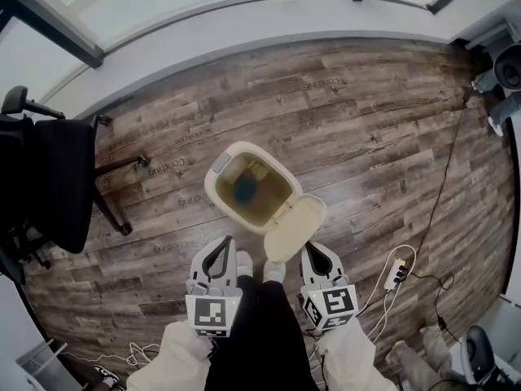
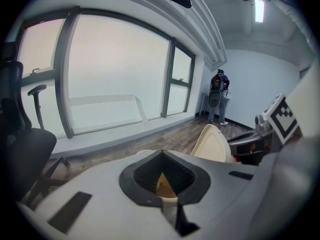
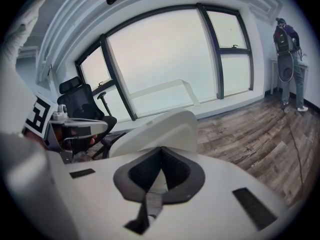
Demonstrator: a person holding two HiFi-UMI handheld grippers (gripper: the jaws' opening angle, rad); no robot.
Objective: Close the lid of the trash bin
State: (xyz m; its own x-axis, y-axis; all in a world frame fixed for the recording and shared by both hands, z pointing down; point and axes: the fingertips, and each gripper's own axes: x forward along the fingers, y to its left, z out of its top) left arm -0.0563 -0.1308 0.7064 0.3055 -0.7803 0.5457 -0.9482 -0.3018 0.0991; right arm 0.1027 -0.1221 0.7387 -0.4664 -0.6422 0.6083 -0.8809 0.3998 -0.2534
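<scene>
Dark trousers [image 1: 260,332] and pale sleeves [image 1: 175,353] are seen at the bottom of the head view, with white shoes [image 1: 244,261] set on a floor [image 1: 366,120] of brown wood-grain planks. Both tongs are of smooth white plastic with dark ribbed pads, and each carries a cube [image 1: 213,312] with black square markers. The left tongs [image 1: 224,241] are closed tip to tip, so that only a small loop is left behind the tips, and nothing is held; cream plastic is seen through that loop in the left gripper view. The right tongs [image 1: 312,247] are likewise closed and empty, their tips just beside the lid [image 1: 293,228]; whether it is touched cannot be told. A cream bin [image 1: 210,195] of rounded-square shape stands upright on the floor just ahead of the shoes, its mouth upward and a blue object [image 1: 245,188] lying within. The lid, smooth and rounded, is swung open at the bin's near right side, between the two tongs, its hollow inner face turned toward the bin. A black chair [image 1: 49,186] stands well to the left, and a thin cable [image 1: 444,177] is trailed across the floor at the right.
</scene>
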